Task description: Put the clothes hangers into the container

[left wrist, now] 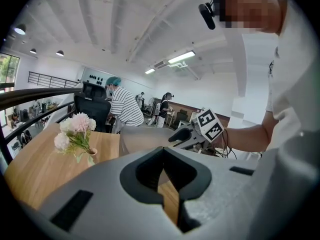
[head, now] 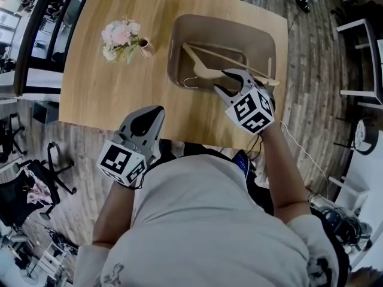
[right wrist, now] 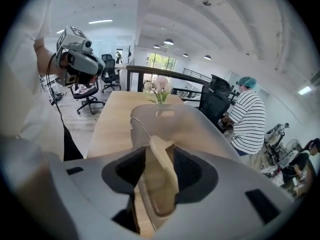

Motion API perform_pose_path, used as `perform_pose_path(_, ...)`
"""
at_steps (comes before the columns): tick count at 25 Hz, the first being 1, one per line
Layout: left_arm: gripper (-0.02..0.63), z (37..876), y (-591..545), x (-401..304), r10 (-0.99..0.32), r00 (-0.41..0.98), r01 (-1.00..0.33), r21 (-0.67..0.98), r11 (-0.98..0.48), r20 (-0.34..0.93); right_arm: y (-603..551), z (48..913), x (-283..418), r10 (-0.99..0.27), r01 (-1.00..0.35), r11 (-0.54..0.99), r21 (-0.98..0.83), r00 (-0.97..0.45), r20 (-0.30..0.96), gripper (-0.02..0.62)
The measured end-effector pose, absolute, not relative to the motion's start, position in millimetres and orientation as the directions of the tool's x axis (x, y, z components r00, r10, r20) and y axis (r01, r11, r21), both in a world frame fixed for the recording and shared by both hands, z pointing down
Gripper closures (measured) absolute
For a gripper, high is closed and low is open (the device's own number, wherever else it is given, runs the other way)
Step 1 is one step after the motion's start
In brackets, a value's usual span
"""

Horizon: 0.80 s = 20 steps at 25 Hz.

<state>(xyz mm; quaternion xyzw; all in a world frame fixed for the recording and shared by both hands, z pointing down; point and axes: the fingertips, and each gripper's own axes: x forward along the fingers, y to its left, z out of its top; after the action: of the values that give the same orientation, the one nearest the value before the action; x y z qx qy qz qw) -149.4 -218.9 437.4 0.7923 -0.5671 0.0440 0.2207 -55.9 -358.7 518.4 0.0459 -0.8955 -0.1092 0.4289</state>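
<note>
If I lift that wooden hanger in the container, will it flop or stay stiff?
Probably stiff: the wooden hanger lies in straight, unsagging bars across the container. Likely light, since its bars look thin. Its wire hook may snag the rim.

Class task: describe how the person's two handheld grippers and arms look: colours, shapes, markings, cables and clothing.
The left gripper and right gripper are light grey, with black-lined jaws tapering to points. Each carries a white marker cube printed with black squares. A thin white cable trails by the right forearm. The person wears a pale short-sleeved T-shirt.
</note>
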Motion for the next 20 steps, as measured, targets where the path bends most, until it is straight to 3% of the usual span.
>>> perform_pose_path(11, 0.6, 414.3, -193.8, -158.0, -0.861, 0.427, -0.897, 0.253, -0.364, 0.275, -320.5, 469.6, -54.0, -0.31, -0.137, 0.945, 0.298, -0.675, 0.67, 0.419)
perform_pose_path(20, 0.6, 388.2, -159.8, -162.6, -0.838, 0.492, -0.868, 0.205, -0.452, 0.235, -259.1, 434.3, -52.3, -0.397, -0.278, 0.917, 0.287, -0.717, 0.573, 0.465)
